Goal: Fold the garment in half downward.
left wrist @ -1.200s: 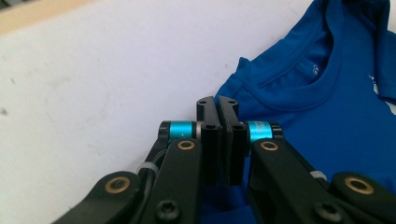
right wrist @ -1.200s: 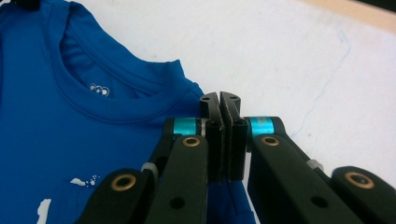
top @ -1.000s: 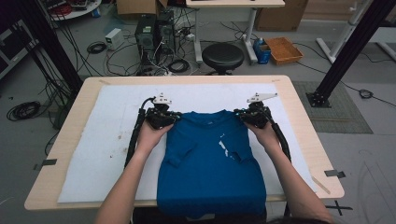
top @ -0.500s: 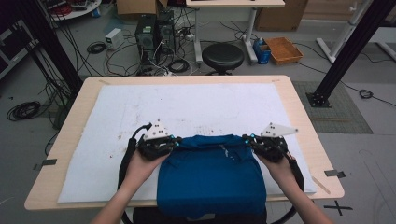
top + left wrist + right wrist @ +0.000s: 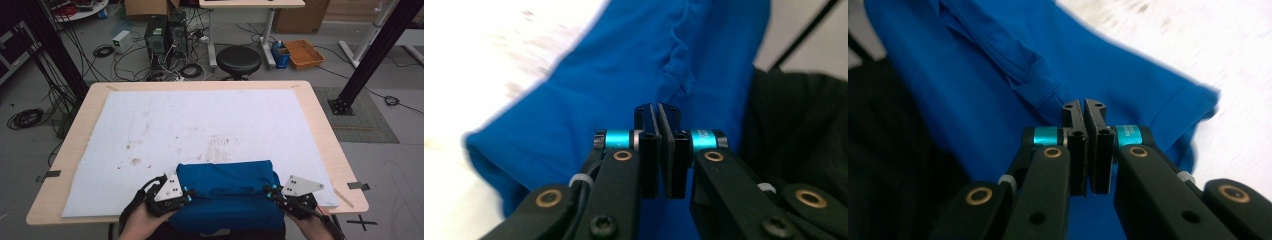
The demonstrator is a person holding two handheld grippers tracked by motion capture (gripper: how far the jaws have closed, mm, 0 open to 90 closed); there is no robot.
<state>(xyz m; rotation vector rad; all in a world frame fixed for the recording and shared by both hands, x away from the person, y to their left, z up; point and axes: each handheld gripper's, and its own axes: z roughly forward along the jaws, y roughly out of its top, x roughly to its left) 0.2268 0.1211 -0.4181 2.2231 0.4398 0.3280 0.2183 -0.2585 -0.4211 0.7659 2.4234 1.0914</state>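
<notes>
One blue, soft cotton T-shirt (image 5: pixel 227 192) lies folded over itself at the near edge of the pale wooden counter (image 5: pixel 322 130), partly on the stained white sheet (image 5: pixel 200 125). The left gripper (image 5: pixel 190 194) sits at its left side; its jaws have just been easing apart and are close to touching, with no cloth seen between them. The right gripper (image 5: pixel 268 191) flanks the other side, jaws pressed together on nothing. The shirt looks light, limp and crease-prone, best pinched at the doubled side edges, both together.
</notes>
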